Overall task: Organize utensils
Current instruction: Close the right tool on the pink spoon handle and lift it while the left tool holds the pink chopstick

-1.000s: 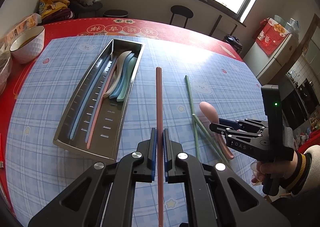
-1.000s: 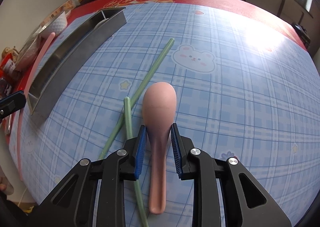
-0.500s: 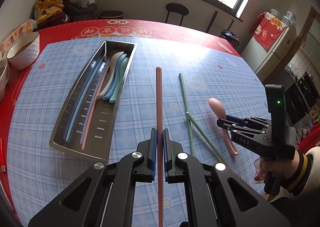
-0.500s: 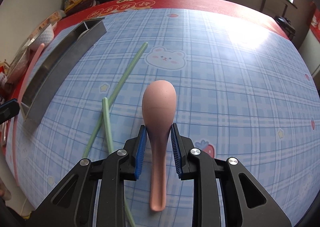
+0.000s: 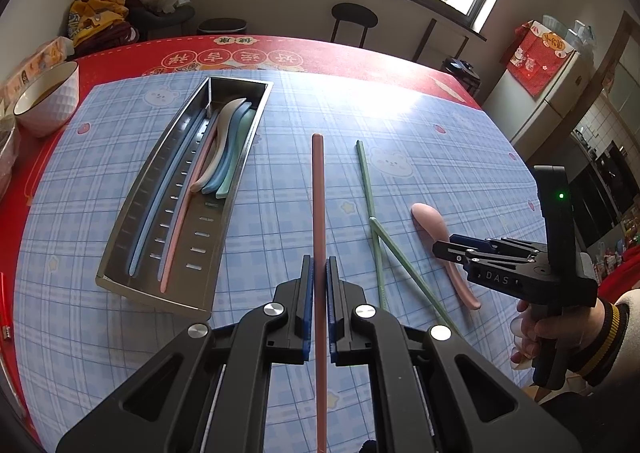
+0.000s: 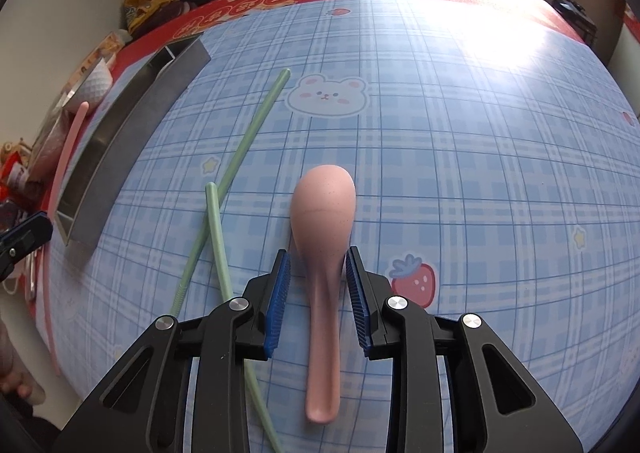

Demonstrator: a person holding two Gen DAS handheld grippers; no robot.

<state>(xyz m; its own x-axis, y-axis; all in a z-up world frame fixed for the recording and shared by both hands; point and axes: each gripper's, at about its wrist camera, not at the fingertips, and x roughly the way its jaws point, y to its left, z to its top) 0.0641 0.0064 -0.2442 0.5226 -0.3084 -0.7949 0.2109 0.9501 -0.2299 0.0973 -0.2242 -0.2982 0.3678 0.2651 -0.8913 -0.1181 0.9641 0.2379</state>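
Closest in, the left gripper (image 5: 318,305) is clamped tight on the pink chopstick (image 5: 318,205), held far down its length so most of it juts forward over the blue plaid mat (image 5: 280,213); that long overhang could swing or pivot in the pads and clip the tray wall on the way in. Beside it, the right gripper (image 6: 316,289) has just been opening, its jaws now standing clear on either side of the pink spoon (image 6: 322,221) lying on the mat, so closing off-centre could push the spoon sideways into the two crossed green chopsticks (image 6: 216,221). Farther off, the steel tray (image 5: 120,285) already holds spoons and chopsticks, leaving little room.
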